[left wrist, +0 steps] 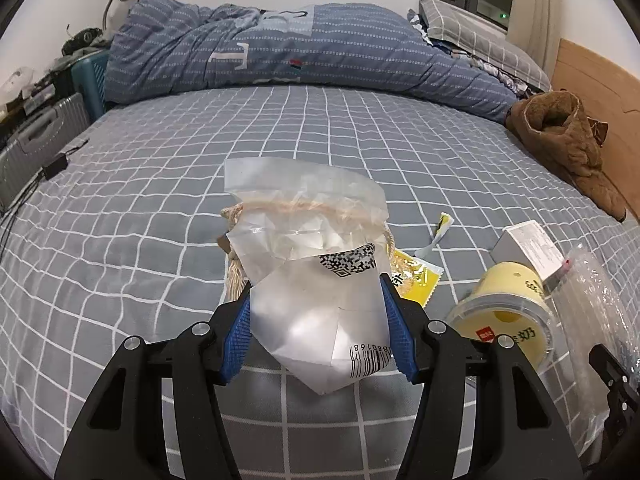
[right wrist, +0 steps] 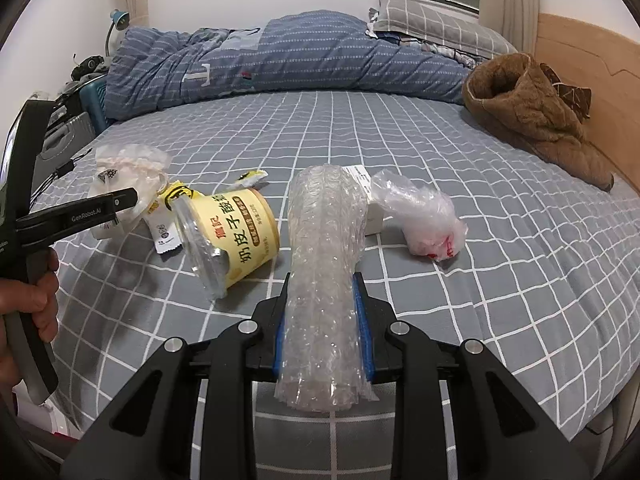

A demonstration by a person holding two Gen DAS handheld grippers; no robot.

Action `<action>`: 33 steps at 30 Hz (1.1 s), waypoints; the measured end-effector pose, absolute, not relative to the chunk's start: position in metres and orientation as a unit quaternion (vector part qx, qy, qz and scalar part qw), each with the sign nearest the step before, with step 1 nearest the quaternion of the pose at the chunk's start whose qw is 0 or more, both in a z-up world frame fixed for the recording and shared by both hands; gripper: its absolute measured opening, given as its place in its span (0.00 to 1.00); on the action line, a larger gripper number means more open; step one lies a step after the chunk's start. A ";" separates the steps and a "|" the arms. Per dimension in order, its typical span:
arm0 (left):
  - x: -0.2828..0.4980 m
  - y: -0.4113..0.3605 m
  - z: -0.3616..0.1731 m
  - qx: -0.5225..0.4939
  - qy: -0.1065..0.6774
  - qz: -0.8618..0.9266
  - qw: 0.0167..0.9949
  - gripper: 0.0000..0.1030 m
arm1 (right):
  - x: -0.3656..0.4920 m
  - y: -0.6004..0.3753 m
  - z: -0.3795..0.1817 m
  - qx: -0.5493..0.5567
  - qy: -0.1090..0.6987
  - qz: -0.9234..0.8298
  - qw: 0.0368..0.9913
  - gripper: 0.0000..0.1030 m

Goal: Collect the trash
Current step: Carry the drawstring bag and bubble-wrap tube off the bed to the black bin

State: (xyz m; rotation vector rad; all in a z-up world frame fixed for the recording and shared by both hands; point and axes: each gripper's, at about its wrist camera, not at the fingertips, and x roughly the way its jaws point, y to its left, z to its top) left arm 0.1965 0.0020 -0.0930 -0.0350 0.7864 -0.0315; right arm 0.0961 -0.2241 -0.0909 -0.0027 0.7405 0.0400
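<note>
My left gripper (left wrist: 318, 320) is shut on a frosted plastic bag (left wrist: 308, 248) with a barcode and a cord inside; the bag also shows in the right wrist view (right wrist: 120, 176), with the left gripper (right wrist: 124, 200) beside it. My right gripper (right wrist: 323, 320) is shut on a roll of bubble wrap (right wrist: 326, 248), which also shows in the left wrist view (left wrist: 592, 300). A yellow yogurt cup (right wrist: 236, 236) lies on its side between them, also in the left wrist view (left wrist: 508, 312). A yellow wrapper (left wrist: 414, 276), a white box (left wrist: 528, 250) and a crumpled clear bag (right wrist: 424, 216) lie on the bed.
All lies on a grey checked bedsheet (left wrist: 200, 200). A blue quilt (left wrist: 280, 52) is bunched at the far side. A brown garment (right wrist: 532, 112) lies at the right by the wooden headboard (right wrist: 592, 68). A suitcase (left wrist: 36, 148) and cables are off the left edge.
</note>
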 end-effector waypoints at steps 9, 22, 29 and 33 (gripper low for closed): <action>0.179 -0.006 -0.076 -0.006 0.381 -0.021 0.924 0.55 | 0.084 -0.218 -0.073 -0.013 0.355 0.022 0.934 0.25; 0.134 -0.014 -0.063 0.002 0.378 -0.029 0.925 0.55 | 0.064 -0.215 -0.048 -0.014 0.345 0.028 0.938 0.25; 0.105 -0.008 -0.064 0.002 0.381 -0.028 0.924 0.55 | 0.048 -0.213 -0.042 -0.017 0.340 0.030 0.940 0.25; 0.092 -0.003 -0.063 -0.010 0.386 -0.033 0.922 0.55 | 0.038 -0.214 -0.044 -0.018 0.342 0.028 0.939 0.25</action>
